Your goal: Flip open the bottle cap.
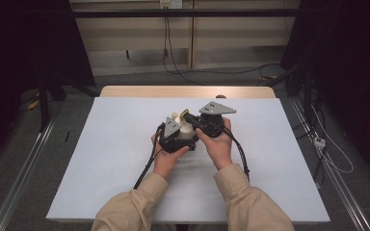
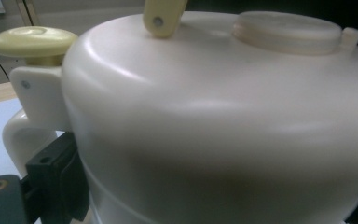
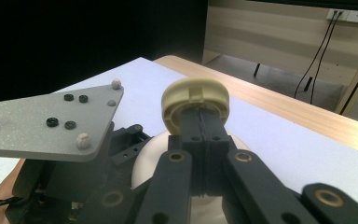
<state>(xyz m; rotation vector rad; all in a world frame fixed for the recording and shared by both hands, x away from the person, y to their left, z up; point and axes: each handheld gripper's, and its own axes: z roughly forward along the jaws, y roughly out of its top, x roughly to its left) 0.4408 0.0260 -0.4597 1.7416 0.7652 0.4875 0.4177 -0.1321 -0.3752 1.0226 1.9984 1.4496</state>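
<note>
A white plastic pot with a side handle and a pale yellow knob stands mid-table between both hands. My left gripper has a jaw on each side of the pot's body, and the left pad presses on its wall. My right gripper comes in from the right above the pot. Its jaws are shut on a round cream lid, held on edge at their tips. In the high view the left gripper and the right gripper sit close together.
A pale blue mat covers the wooden table. Black cables trail from the grippers toward the front edge. The left gripper's grey plate lies close to the right jaws. Dark stands and floor cables flank the table.
</note>
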